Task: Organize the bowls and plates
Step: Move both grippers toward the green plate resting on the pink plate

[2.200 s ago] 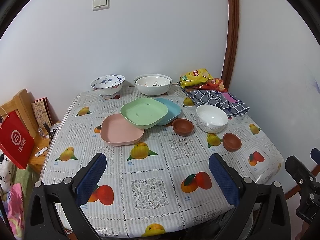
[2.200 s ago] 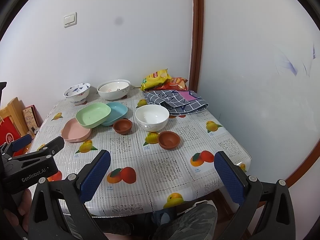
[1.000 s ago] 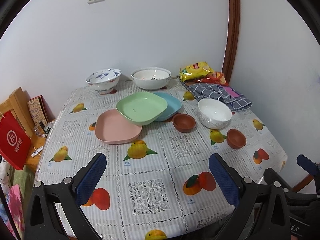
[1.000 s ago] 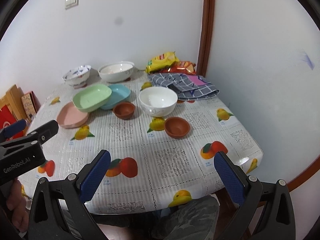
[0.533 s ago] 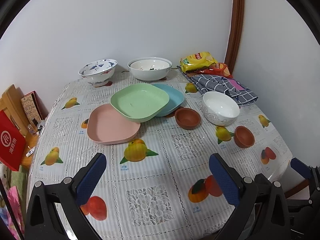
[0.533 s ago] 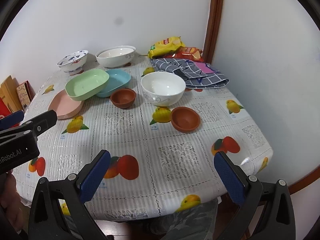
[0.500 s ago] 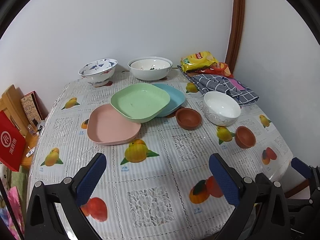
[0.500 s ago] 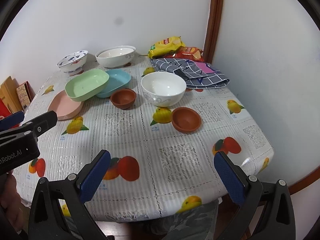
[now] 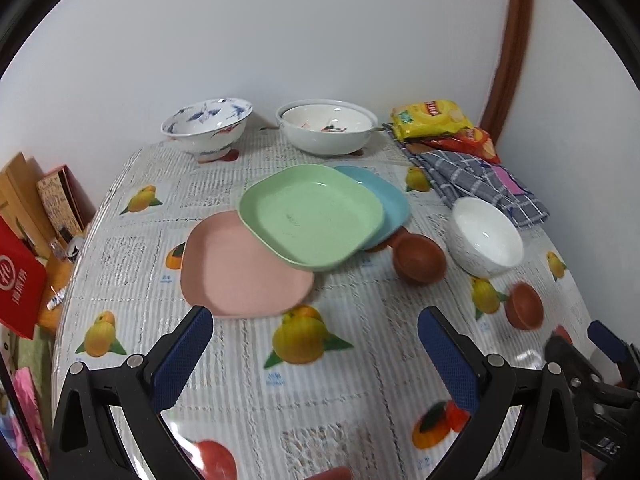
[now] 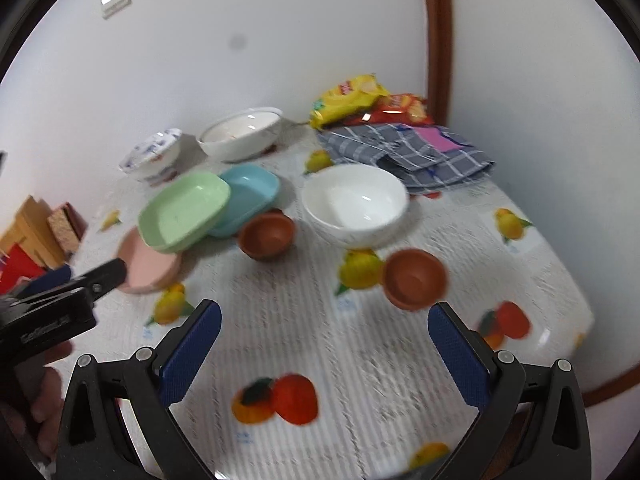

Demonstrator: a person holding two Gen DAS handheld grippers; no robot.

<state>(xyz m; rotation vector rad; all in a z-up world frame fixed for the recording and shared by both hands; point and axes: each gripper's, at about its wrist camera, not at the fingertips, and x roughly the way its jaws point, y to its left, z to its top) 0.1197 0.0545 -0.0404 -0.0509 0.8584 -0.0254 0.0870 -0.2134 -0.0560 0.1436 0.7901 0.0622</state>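
**Both grippers spread wide over the near table edge, dishes unsorted beyond**

At the bottom of the left wrist view the left gripper [image 9: 312,356] has its blue pads far apart and nothing between them, aimed up-frame at the plates; that spread looks meant to admit a plate rim. The right gripper [image 10: 324,340] is equally wide and empty at the bottom of its own view.

Just above it, right of centre, sits a small brown bowl [image 10: 414,279], with a second brown bowl [image 10: 267,235] up-left and the white bowl [image 10: 356,204] at centre.

In the left wrist view's middle, the pink plate [image 9: 240,266] lies flat while the green plate [image 9: 310,220] leans across it and the blue plate [image 9: 380,204], so no tidy stack exists yet.

Farthest, near the wall, stand the patterned bowl [image 9: 206,126] and a wide white bowl [image 9: 326,126].
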